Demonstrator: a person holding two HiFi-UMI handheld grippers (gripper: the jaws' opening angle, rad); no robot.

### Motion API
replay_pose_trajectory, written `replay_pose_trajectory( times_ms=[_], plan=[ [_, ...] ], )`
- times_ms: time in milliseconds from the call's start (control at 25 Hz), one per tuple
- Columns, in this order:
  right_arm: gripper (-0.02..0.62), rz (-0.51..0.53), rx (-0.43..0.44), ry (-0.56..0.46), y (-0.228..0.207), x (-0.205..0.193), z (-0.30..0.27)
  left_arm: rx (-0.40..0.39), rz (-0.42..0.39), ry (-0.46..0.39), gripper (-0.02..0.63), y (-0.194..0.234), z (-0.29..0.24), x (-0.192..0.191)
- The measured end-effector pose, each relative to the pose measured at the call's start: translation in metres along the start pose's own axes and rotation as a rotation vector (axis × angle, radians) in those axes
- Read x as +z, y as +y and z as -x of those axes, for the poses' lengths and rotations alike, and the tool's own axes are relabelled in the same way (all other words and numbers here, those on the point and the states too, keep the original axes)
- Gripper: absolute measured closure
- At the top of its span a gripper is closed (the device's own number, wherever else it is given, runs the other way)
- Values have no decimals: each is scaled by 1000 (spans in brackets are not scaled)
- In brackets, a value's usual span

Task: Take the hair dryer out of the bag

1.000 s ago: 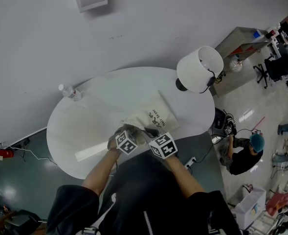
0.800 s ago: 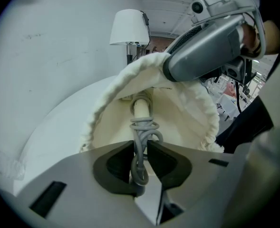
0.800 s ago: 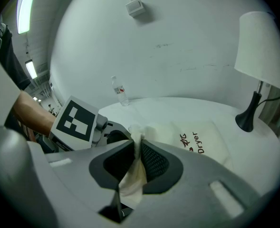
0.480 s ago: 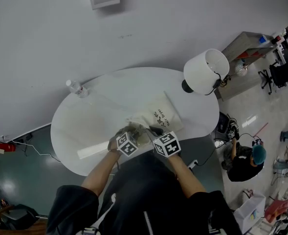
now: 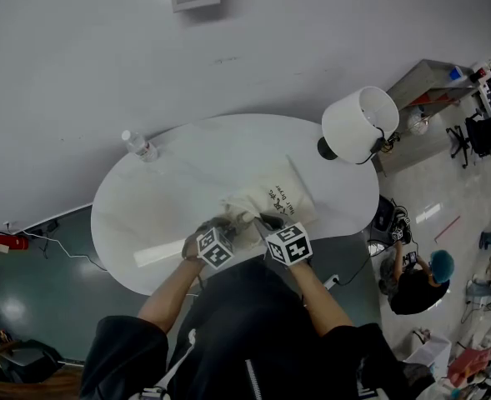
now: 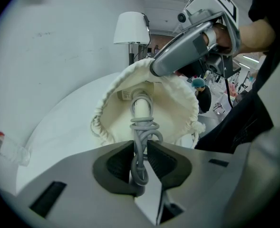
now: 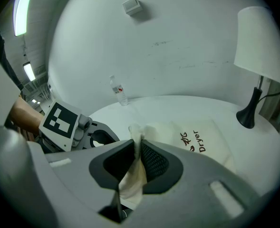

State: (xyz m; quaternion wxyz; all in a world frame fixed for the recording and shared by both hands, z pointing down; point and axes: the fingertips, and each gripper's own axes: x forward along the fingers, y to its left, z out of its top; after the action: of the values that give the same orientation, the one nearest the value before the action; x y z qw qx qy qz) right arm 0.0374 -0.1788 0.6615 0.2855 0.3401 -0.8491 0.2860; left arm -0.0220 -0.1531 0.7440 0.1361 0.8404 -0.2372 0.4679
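A cream drawstring bag [image 5: 274, 202] printed "Dryer" lies on the round white table [image 5: 145, 223], its mouth [image 6: 147, 103] held open toward me. Inside shows the white hair dryer handle [image 6: 140, 109] with its grey cord [image 6: 140, 141] wound round it. My left gripper [image 6: 139, 161] is shut on a loop of that cord just outside the bag's mouth. My right gripper [image 7: 136, 158] is shut on the bag's rim fabric [image 7: 132, 177] and holds it up. In the head view both grippers [image 5: 216, 244] [image 5: 285, 242] sit side by side at the table's near edge.
A white-shaded lamp [image 5: 360, 125] on a black base stands at the table's right end. A small water bottle [image 5: 139, 146] stands at the far left. A person in a teal cap [image 5: 433, 265] crouches on the floor to the right, among cables and furniture.
My left gripper has drawn back a little from the bag with the cord in it. The right gripper has kept still on the bag's rim.
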Motion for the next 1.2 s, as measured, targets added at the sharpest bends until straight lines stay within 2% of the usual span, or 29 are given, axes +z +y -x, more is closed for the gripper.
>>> replay_pose_trajectory(
  times_ms=[1200],
  plan=[
    [551,37,-8,44,7,-14,-15,12,38,60,512,0,21,-69]
  ],
)
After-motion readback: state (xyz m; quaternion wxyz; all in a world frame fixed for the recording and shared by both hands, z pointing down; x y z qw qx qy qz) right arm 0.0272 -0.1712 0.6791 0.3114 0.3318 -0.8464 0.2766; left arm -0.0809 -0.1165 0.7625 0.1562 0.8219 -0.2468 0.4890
